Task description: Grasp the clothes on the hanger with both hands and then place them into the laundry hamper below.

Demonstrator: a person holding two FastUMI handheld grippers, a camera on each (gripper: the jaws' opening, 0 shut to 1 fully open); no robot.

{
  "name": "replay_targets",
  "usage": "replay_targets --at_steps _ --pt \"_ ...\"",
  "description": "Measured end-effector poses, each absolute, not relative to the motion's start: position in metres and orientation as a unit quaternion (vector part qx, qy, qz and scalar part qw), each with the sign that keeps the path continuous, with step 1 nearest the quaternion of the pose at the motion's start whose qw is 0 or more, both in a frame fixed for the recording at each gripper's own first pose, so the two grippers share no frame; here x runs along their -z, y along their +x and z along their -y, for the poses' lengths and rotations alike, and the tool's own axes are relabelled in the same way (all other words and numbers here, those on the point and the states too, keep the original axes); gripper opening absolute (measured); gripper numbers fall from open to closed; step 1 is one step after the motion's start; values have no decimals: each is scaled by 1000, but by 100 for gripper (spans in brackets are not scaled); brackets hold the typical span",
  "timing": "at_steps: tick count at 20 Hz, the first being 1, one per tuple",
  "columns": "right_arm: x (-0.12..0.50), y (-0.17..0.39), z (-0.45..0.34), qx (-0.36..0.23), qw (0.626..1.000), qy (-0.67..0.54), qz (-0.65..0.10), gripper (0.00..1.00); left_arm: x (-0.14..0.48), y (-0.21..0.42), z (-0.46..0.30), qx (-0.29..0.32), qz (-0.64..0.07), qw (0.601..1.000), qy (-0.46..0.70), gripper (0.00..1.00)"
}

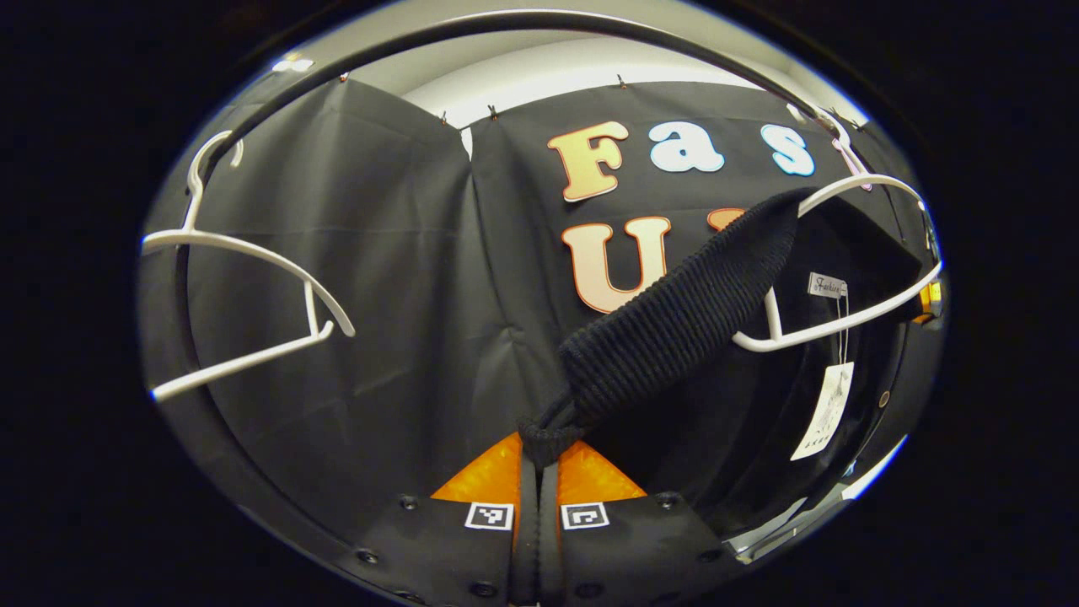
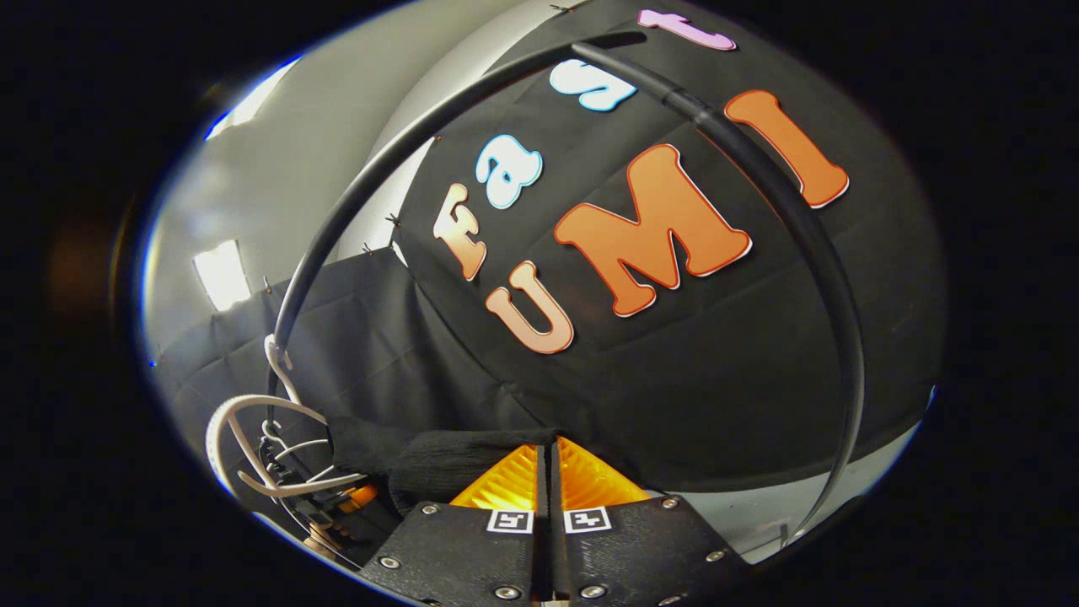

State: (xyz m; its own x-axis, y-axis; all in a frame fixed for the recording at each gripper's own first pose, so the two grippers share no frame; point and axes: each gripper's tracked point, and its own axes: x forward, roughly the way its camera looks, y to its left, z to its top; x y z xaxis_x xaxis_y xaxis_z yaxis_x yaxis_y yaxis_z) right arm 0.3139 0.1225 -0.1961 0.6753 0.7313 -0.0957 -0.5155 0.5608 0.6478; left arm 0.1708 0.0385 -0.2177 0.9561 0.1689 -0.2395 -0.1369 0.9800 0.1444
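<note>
Both claws, left (image 1: 539, 451) and right (image 2: 548, 451), clamped on black knit garment (image 1: 674, 320) draped over white hanger (image 1: 843, 324)

Pinched between your left gripper (image 1: 539, 438) fingers you have a coarse, ribbed knit garment (image 1: 674, 320), matt and rough. Ahead and to its right, the hanger (image 1: 843, 324) carrying it looks like smooth, glossy plastic, as does the bare hanger (image 1: 244, 253) off to its left. The hang tag (image 1: 824, 411) looks like paper. The rail (image 2: 809, 244) above your right gripper (image 2: 548, 455) is smooth with a dull sheen.

Small sewn label (image 1: 826, 286) inside black garment (image 1: 674, 324): script illegible. Hanging paper tag (image 1: 824, 411): print too small.
</note>
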Motion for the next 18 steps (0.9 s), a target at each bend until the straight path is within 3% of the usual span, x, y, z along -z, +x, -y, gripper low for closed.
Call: replay_targets --at_steps 8,18 --pt "273 293 -180 -351 859 283 -242 0 251 158 -43 -84 -168 979 83 7" --pt "383 213 -242 -359 842 208 -345 0 316 113 -31 -82 -238 964 83 7"
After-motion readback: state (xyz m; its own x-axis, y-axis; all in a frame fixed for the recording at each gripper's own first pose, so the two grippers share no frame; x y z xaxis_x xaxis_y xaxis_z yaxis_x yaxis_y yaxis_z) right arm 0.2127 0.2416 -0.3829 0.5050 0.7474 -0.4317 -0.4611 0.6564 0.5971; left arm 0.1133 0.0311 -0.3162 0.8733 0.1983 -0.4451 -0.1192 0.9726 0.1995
